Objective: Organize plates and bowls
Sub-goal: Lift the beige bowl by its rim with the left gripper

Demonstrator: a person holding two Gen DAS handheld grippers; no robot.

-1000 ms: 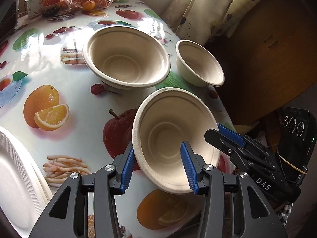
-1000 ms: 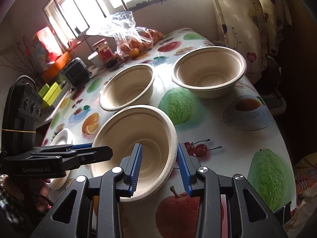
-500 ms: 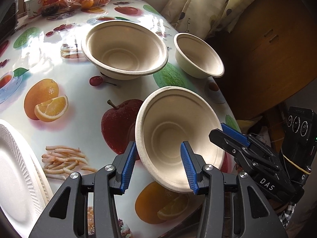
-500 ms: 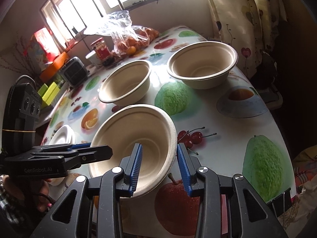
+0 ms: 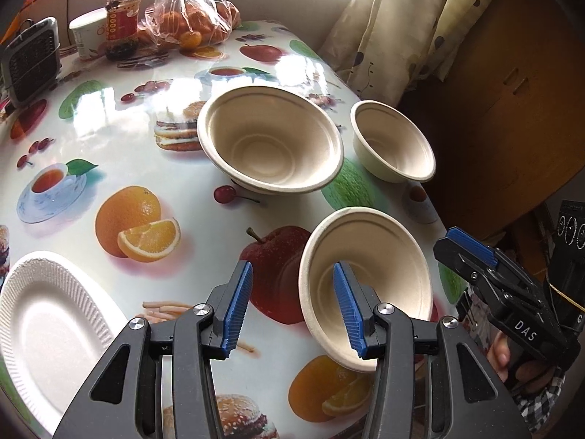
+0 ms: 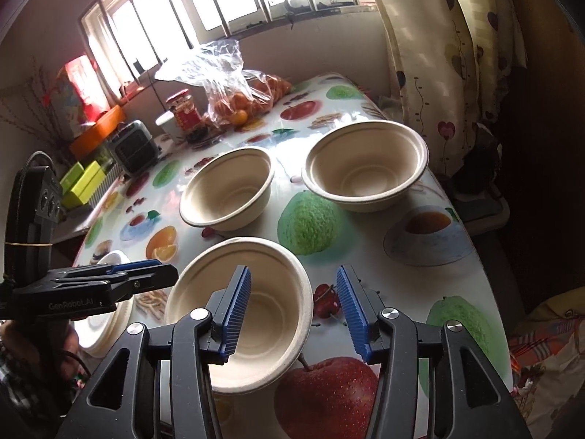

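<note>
Three beige paper bowls stand on a fruit-print table. The nearest bowl [image 5: 369, 285] [image 6: 256, 303] sits by the front edge. My left gripper [image 5: 289, 307] is open, with its right finger inside that bowl and its left finger outside the rim. My right gripper [image 6: 292, 307] is open too, astride the bowl's right rim. A wide bowl [image 5: 270, 139] [image 6: 226, 186] and a third bowl [image 5: 393, 142] [image 6: 365, 164] stand farther back. White paper plates [image 5: 47, 325] [image 6: 106, 325] lie at the left.
At the back are a bag of oranges [image 6: 237, 98], a red-labelled jar [image 5: 122, 18], a white cup [image 5: 86, 34] and a small grey heater [image 5: 31, 58]. Curtains [image 6: 457, 55] hang at the right. The table edge [image 6: 486, 285] drops off at the right.
Both grippers have opened wider and pulled back, so more of the table shows. The nearest bowl stays between the fingers of both.
</note>
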